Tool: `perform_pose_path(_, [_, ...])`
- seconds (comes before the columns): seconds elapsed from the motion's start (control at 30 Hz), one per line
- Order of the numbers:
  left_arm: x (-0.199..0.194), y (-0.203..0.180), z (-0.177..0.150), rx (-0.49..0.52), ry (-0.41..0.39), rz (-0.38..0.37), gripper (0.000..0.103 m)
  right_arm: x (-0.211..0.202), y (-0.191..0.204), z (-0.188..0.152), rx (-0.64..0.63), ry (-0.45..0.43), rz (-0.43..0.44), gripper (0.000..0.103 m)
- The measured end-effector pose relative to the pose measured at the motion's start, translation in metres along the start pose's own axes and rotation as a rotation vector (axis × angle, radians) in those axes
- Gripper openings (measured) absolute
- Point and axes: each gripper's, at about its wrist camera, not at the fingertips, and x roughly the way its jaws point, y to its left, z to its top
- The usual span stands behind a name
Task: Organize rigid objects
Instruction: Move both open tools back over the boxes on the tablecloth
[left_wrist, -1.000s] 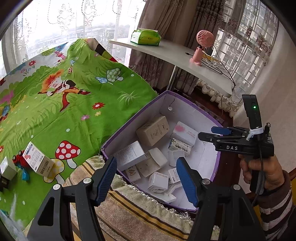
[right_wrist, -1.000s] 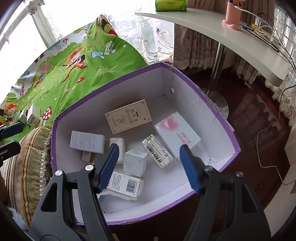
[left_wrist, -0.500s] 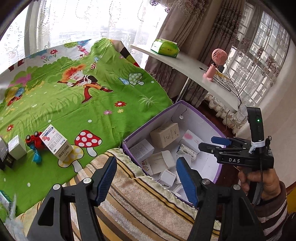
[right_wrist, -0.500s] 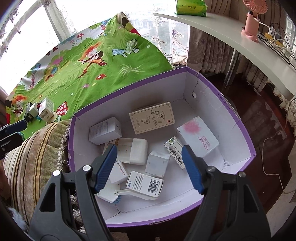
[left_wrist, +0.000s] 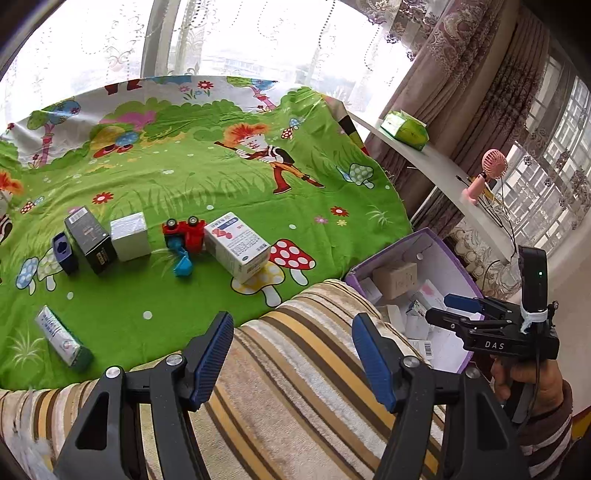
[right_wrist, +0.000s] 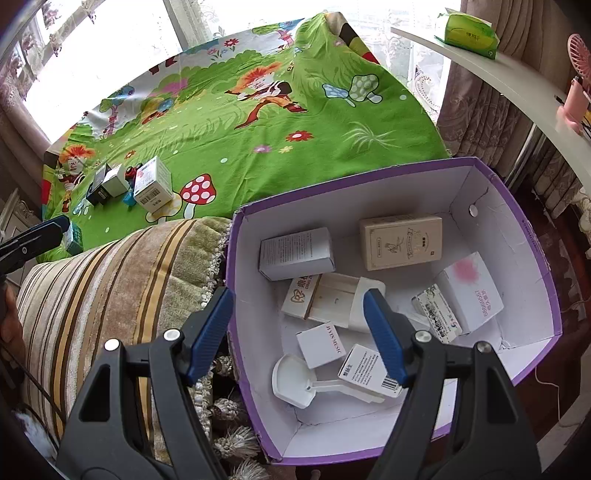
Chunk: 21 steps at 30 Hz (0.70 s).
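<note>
While jaws gape, left hand-held gripper (left_wrist: 291, 354) empty, right hand-held gripper (right_wrist: 295, 328) empty

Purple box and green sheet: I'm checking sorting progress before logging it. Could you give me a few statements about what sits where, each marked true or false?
1. The purple box already holds several small cartons. True.
2. The red toy truck lies inside the box. False: it lies on the green sheet, beside a white and blue carton.
3. The left gripper holds nothing. True.
4. The white scoop lies on the sheet. False: it lies in the box.
5. The right gripper grips a carton. False: nothing is between its fingers.
</note>
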Motion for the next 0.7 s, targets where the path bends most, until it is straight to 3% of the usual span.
perform_pose_path(0.3, [-0.027,0.066,-0.021,-0.069,0.001,0.107,0.068,0.010,0.037,0.005,-0.069,0.022,0.034,0.076])
perform_pose_path(0.7, [-0.038,0.130,-0.028,-0.043,0.069,0.246,0.083,0.018,0.071,0.018,-0.101,0.011,0.069,0.077])
